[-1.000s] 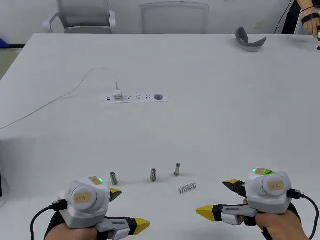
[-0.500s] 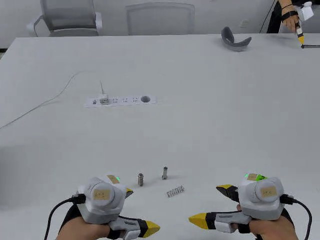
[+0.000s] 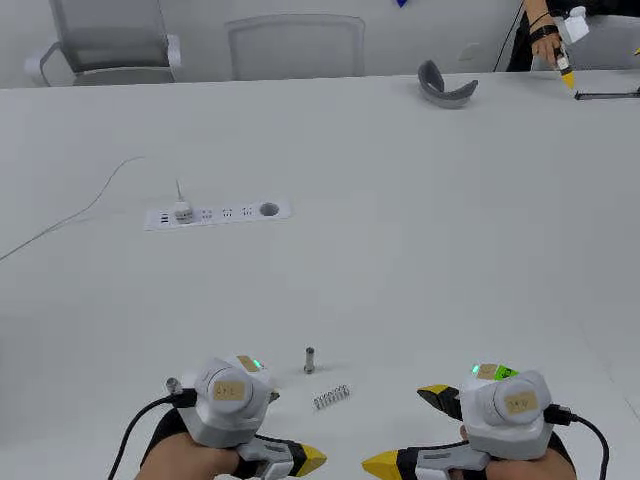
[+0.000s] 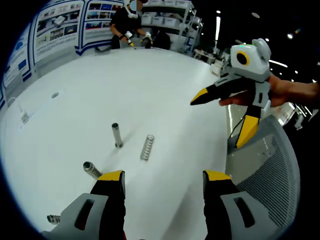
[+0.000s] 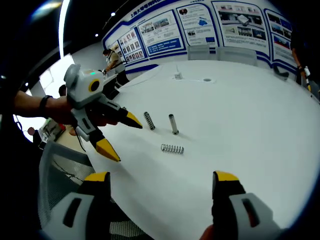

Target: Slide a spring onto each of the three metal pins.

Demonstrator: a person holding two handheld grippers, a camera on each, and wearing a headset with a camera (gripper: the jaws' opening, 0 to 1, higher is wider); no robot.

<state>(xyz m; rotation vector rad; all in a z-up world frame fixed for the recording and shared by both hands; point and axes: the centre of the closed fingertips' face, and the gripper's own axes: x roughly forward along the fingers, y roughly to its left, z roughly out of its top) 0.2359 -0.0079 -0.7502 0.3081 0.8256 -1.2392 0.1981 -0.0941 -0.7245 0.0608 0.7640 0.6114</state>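
A bare metal pin [image 3: 309,360] stands upright near the table's front edge, with a loose spring [image 3: 331,397] lying just in front of it. In the left gripper view the bare pin [image 4: 116,135], the loose spring [image 4: 147,147] and two pins wearing springs [image 4: 91,170] [image 4: 52,218] lie ahead. One spring-covered pin [image 3: 173,384] peeks out left of my left gripper [image 3: 290,428], which is open and empty. My right gripper [image 3: 408,428] is open too, right of the loose spring [image 5: 172,148] and the bare pin [image 5: 173,124].
A white power strip [image 3: 215,213] with a plug and cable lies mid-table on the left. A grey curved object [image 3: 445,85] rests at the far edge, with chairs [image 3: 292,45] behind it. A person's hand [image 3: 548,30] works at the far right corner.
The head camera has turned, shifting the whole scene left and down. My left gripper has moved right, and its body now covers the middle spring-covered pin. Both grippers have stayed open.
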